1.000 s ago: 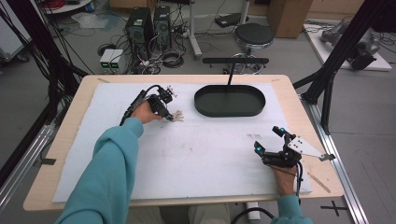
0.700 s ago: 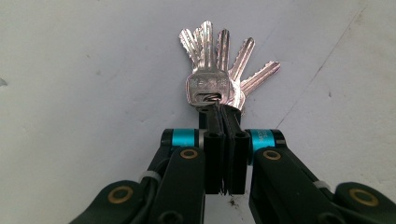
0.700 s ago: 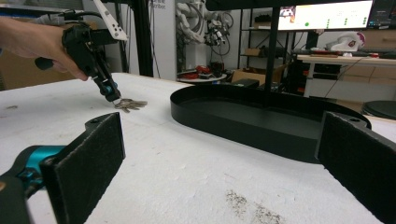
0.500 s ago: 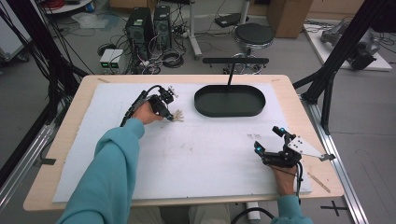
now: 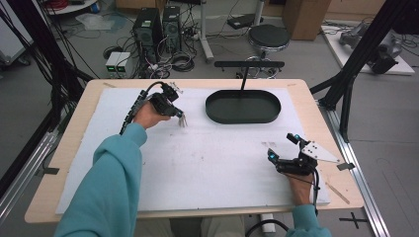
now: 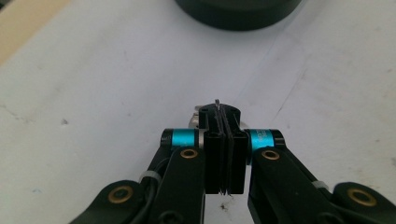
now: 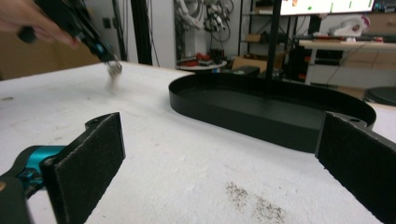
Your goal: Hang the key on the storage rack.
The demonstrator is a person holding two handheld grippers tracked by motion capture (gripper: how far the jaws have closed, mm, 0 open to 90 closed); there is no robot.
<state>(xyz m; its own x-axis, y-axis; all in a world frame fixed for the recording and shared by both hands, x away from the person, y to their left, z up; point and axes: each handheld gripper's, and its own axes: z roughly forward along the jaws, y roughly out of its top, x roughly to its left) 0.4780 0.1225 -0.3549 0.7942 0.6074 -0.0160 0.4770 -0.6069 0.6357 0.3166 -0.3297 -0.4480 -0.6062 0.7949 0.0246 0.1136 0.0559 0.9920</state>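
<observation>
My left gripper (image 5: 178,113) hovers over the far left of the white mat (image 5: 212,163), lifted a little off it. In the left gripper view its jaws (image 6: 223,112) are pressed together, shut on a small bunch of thin metal pieces (image 6: 217,102). The bunch (image 5: 182,119) dangles below the fingertips. It shows as a blur (image 7: 112,69) in the right gripper view. My right gripper (image 5: 281,146) rests near the front right of the mat, open with nothing between its pads (image 7: 88,163). A black oval tray (image 5: 242,117) sits at the far middle, to the right of the left gripper.
A black T-shaped stand (image 5: 249,64) rises behind the tray. The mat covers most of the wooden table (image 5: 74,148). A grey smudge (image 7: 254,200) marks the mat in front of the right gripper. A stool and computer cases stand on the floor beyond the far edge.
The left hand has risen slightly, carrying the metal bunch up off the mat. The right gripper has stayed still.
</observation>
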